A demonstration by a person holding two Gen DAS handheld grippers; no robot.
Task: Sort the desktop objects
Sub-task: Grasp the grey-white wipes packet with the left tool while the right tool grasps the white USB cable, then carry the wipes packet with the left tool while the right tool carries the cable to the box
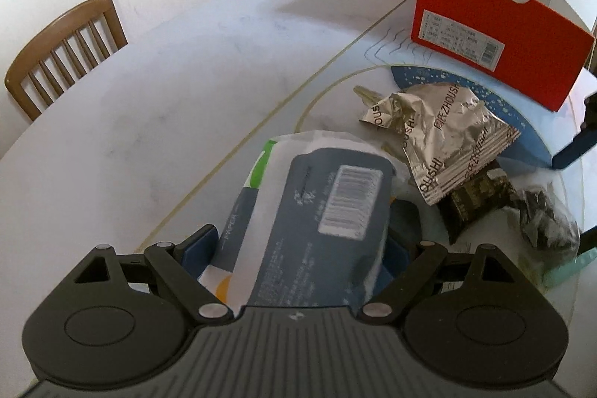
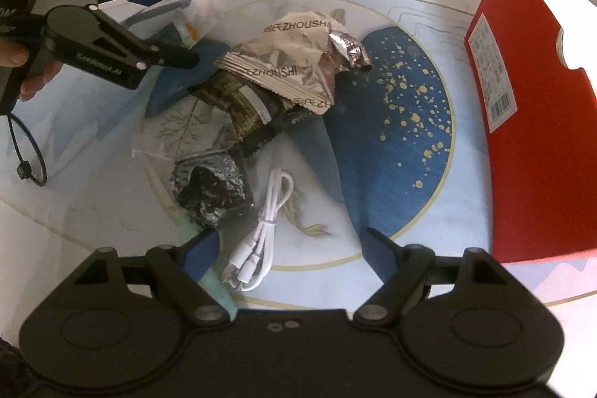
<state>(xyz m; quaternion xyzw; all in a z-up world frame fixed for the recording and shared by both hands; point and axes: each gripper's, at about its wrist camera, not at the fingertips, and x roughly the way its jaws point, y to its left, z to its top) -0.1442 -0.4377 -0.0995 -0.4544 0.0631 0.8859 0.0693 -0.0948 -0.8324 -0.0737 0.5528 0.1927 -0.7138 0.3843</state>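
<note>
A blue-grey and white tissue pack (image 1: 328, 207) with a barcode fills the space between my left gripper's (image 1: 302, 241) blue pads, which are shut on it. The right wrist view shows that gripper (image 2: 175, 25) at upper left, carrying the pack (image 2: 197, 6) tilted above the pile. My right gripper (image 2: 293, 248) points down with its jaws open over a coiled white cable (image 2: 268, 211); the pads stand apart from it. A crumpled silver snack wrapper (image 2: 287, 62), a dark snack packet (image 2: 253, 110) and a clear bag of dark pieces (image 2: 212, 193) lie heaped on the round blue mat (image 2: 403, 137).
An open red shoebox (image 1: 496, 36) stands at the table's far right, close to my right gripper's side (image 2: 541, 137). A wooden chair (image 1: 63, 58) sits at the white table's (image 1: 168, 81) left edge. A mint-green strip (image 2: 216, 290) lies under my right gripper's left finger.
</note>
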